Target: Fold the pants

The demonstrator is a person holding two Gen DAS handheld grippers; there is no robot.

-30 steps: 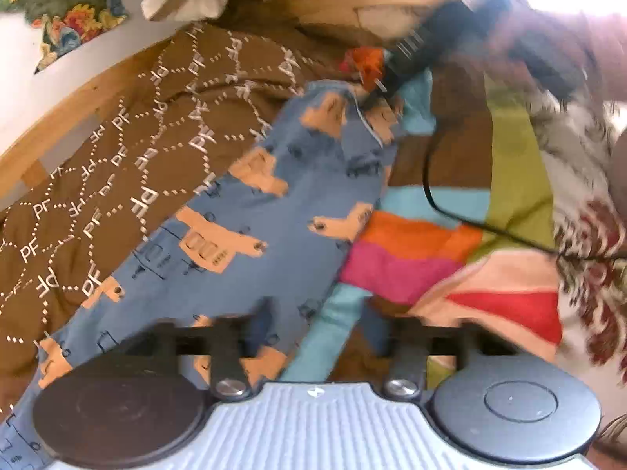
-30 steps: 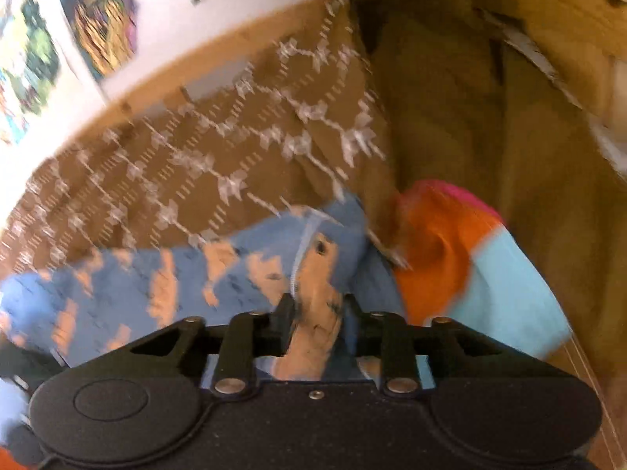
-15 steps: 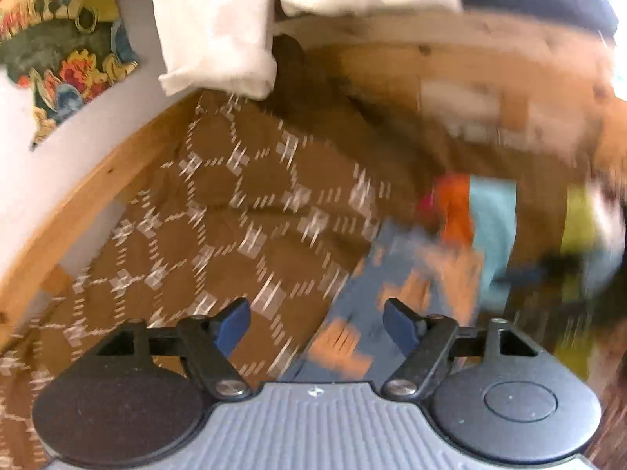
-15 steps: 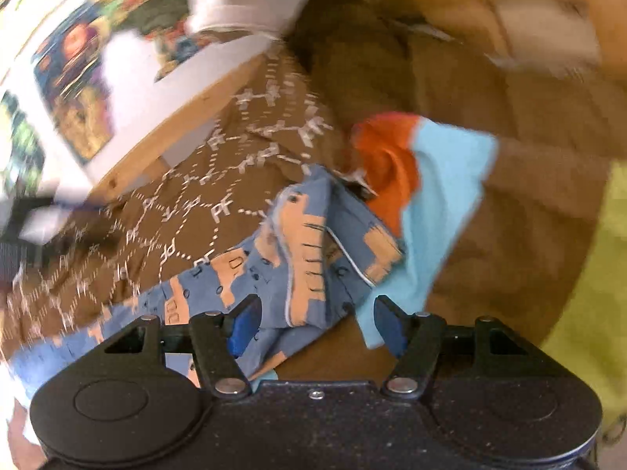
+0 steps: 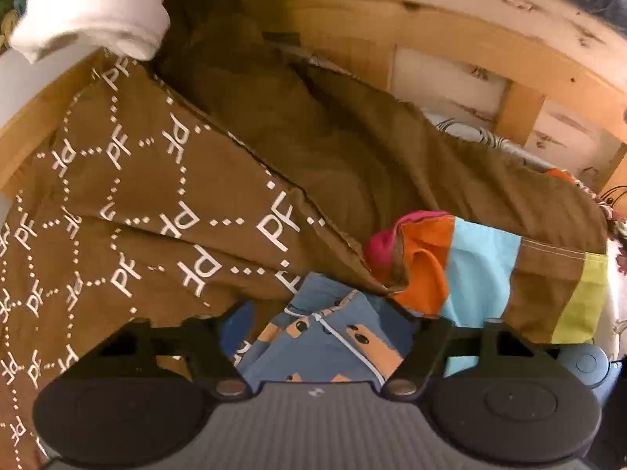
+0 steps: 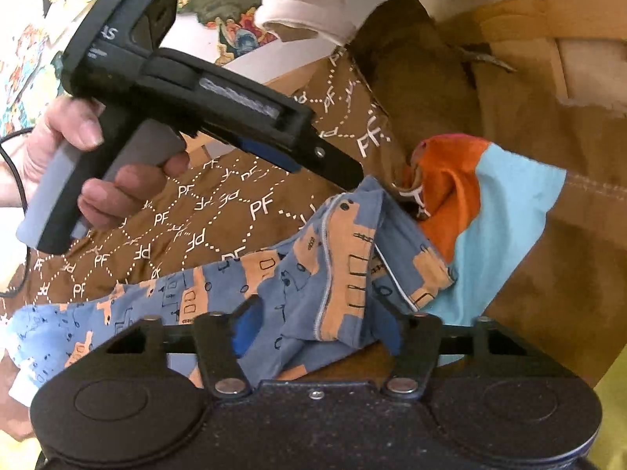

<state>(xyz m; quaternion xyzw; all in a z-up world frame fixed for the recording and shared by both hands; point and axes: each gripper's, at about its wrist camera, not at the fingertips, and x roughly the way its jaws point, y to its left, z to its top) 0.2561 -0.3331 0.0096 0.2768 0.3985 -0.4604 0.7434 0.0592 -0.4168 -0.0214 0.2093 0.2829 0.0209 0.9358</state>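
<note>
Item: pants (image 6: 313,274), blue knit with tan vehicle print; lying on a brown bedspread (image 5: 156,196) lettered in white, waist end bunched against a colour-block cloth (image 6: 490,215), one leg trailing away left in the right wrist view.

Handling, judged: light, soft, limp; will sag and crease, not slip; best taken at the waistband hem or the piped side seam, where layers are doubled.

Left gripper (image 5: 325,337): jaws apart and just closing in, waist fabric between them; whether the pads press yet is unclear, probably not.

Right gripper (image 6: 317,333): jaws likewise apart and closing in, straddling the bunched fabric, pads not seen pressing.

Edges: wooden bed frame (image 5: 431,39) behind; colour-block cloth touching the waist; open bedspread to the left offers room to lay the legs flat.
</note>
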